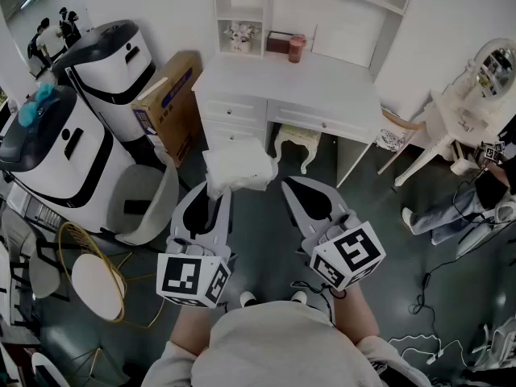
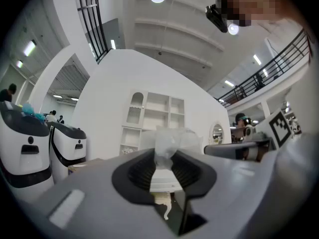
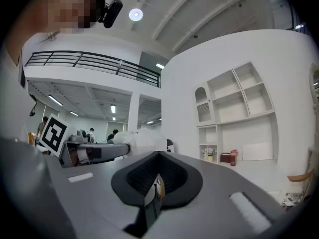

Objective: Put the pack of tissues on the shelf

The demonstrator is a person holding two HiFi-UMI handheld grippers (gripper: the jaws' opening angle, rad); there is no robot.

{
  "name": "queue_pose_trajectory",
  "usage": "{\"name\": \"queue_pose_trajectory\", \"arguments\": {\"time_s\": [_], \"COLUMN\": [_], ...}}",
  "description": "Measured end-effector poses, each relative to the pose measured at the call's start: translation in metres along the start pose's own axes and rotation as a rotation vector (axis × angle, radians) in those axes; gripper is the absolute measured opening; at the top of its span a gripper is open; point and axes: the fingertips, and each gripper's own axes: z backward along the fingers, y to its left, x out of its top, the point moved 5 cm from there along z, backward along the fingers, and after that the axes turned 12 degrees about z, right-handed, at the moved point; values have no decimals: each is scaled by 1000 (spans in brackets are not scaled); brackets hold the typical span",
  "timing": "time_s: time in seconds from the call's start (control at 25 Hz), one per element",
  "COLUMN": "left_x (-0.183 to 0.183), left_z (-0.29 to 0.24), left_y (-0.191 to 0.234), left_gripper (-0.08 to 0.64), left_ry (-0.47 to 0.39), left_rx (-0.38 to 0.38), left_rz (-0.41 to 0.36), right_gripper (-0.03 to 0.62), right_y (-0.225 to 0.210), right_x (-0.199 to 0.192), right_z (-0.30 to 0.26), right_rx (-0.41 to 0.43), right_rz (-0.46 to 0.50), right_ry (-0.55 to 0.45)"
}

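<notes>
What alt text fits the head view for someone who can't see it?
Seen from above, the left hand-held gripper is shut on a white pack of tissues, held out toward a white desk with a shelf unit on top. The right hand-held gripper beside it is shut and empty.

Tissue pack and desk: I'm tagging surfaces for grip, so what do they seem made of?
Pack of tissues: thin translucent plastic film, crinkled where the left gripper pinches it. Desk: probably white-painted wood with a satin finish; its panelled drawers suggest it.
</notes>
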Motion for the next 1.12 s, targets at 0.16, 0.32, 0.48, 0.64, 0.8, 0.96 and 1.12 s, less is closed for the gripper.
{"name": "queue_pose_trajectory", "arguments": {"time_s": [0.16,0.32,0.48,0.64,0.8,0.96,1.12], "left_x": [2,6,5,0,0,-3,-1], "left_z": [5,9,11,6,0,-14,-40], "left_y": [15,30,40,40,58,68,77], "left_gripper": [89,89,89,89,89,89,89], "left_ry": [-3,-2,1,1,3,4,-3], "left_rx": [-11,-24,-33,-29,-21,-4,21], "left_rz": [1,2,12,24,41,42,38], "right_gripper": [0,0,0,0,0,0,0], "right_y": [13,25,34,30,32,19,-3], "right_x": [0,2,1,-5,-7,-17,-21], "right_z": [-10,-21,-27,-25,-42,-56,-77], "right_rx": [-8,-17,-22,-27,-15,3,51], "right_rz": [-1,4,9,15,27,-22,-56], "right_ry": [3,7,20,36,33,13,-5]}}
